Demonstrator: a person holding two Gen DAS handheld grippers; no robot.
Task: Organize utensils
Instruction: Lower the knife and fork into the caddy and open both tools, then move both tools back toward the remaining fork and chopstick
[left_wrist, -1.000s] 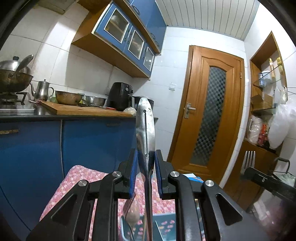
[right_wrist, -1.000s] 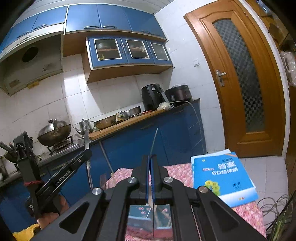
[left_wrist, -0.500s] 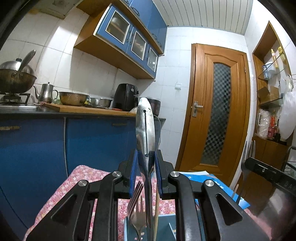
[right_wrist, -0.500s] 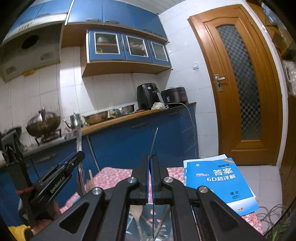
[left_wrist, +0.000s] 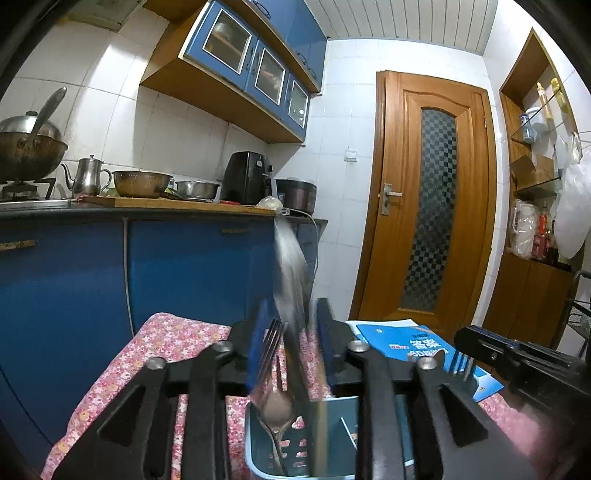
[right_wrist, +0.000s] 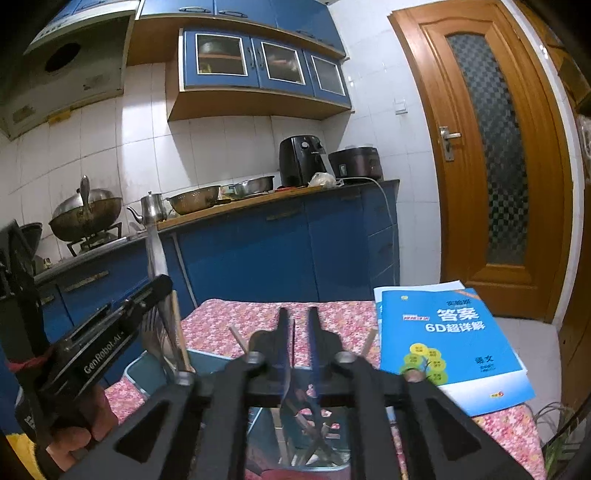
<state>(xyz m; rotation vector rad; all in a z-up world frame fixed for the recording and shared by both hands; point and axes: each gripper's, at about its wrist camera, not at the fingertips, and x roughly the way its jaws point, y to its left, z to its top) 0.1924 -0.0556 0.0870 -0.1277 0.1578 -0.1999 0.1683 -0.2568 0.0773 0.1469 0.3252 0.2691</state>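
Cutlery crowds the pale blue holder (left_wrist: 258, 443) on the floral tablecloth (left_wrist: 166, 343): a fork (left_wrist: 271, 339) and a spoon (left_wrist: 275, 406) stand in its left compartment, with a wooden stick (right_wrist: 180, 332) beside them. Half a second ago your left gripper (left_wrist: 290, 343) clamped the steel utensil handle (left_wrist: 290, 266) upright; now its blue pads have parted and the blurred handle tilts loose between them, its lower end down in the holder. Your right gripper (right_wrist: 297, 332), earlier closed on a thin metal utensil, now stands slightly apart and grips nothing, poised over the holder's right side. Beside it on the cloth lies a blue workbook (right_wrist: 443, 343).
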